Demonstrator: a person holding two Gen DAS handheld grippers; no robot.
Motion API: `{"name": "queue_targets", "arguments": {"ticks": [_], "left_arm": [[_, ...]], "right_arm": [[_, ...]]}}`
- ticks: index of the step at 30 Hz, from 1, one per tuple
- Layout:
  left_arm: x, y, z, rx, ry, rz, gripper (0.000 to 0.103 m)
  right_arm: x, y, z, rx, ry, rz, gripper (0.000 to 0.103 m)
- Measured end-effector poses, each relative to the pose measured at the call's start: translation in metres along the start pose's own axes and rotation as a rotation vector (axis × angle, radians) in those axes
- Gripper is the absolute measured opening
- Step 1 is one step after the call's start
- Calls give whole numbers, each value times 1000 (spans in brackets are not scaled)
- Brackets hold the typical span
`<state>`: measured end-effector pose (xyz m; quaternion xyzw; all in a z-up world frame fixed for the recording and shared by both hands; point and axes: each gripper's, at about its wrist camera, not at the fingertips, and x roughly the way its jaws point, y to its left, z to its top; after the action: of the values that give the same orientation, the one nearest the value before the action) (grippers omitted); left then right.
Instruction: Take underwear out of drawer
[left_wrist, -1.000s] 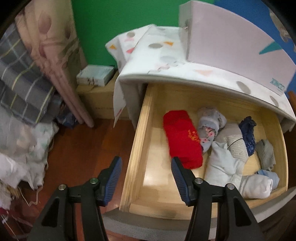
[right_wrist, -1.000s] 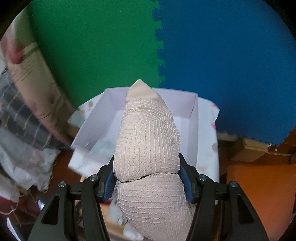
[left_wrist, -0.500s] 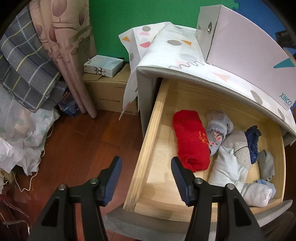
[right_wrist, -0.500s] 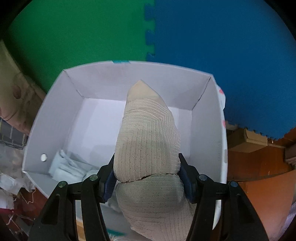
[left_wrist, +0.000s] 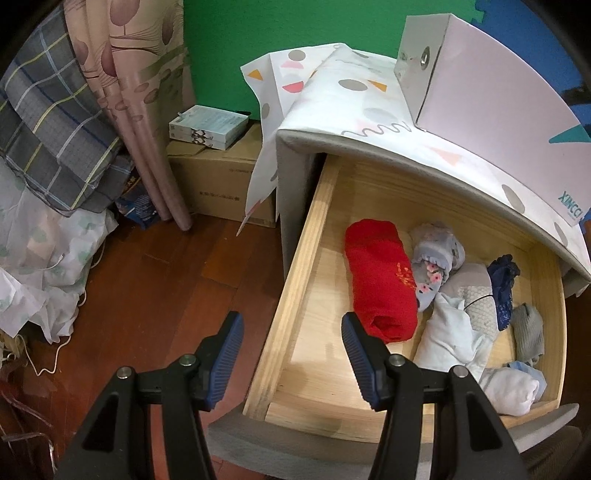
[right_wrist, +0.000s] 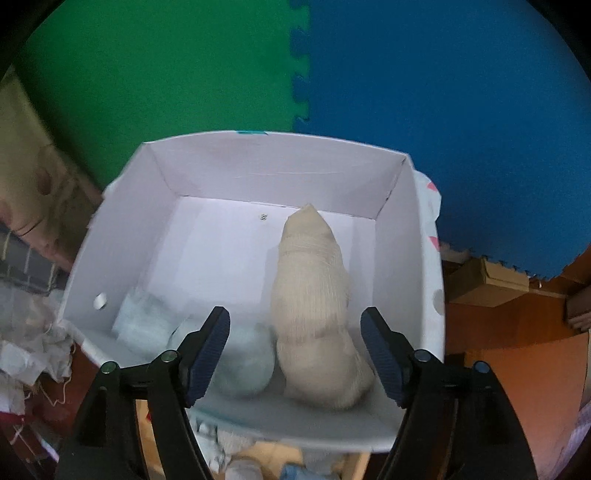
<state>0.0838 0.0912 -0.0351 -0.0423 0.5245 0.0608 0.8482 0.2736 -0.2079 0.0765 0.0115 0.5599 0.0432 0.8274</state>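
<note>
Now beige underwear (right_wrist: 314, 306) — between opening hand-held gripper (right_wrist: 295, 349)

My right wrist view is smeared with motion: the beige roll (right_wrist: 314, 314) and the pale blue bundle (right_wrist: 236, 362) beside it in the white box (right_wrist: 258, 177) show no crisp edges. My own fingers (right_wrist: 207, 347) cover part of that bundle (its near end especially). In the left view, the drawer (left_wrist: 295, 288) front runs behind my gripper, and the small print on the cardboard carton (left_wrist: 218, 184) is illegible.
</note>
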Motion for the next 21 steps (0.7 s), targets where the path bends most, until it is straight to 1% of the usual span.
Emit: {"name": "queue_targets", "arguments": {"ticks": [2,4,5,7,9,12,13,17,21], "left_arm": [[-1,0,0,3,-1,-8,56],[0,0,0,2,0,-17,56],[0,0,-1,1,0,-19,56],[-1,0,-1,-4,-3,-22,56],[-1,0,-1,-3,-6,-28,56],[-2,-2,-1,3,-7,-27,56],[-3,-3,-1,6,-7,-29,56],[-2,-8,-2,36,6,-44,56],[-1,-14,-2,75,32,-115,56]], "right_arm": [[-16,1,-16,-26,5,13,74],[-29,6,-42,-63,27,19,75],[-32,8,-52,-73,38,21,75],[-36,10,-82,-96,77,40,75],[-31,12,-106,-111,115,52,75],[-16,11,-146,-122,180,57,75],[-6,8,-160,-121,210,54,75],[37,1,-188,-95,298,41,74],[76,-9,-202,-59,344,44,74]]}}
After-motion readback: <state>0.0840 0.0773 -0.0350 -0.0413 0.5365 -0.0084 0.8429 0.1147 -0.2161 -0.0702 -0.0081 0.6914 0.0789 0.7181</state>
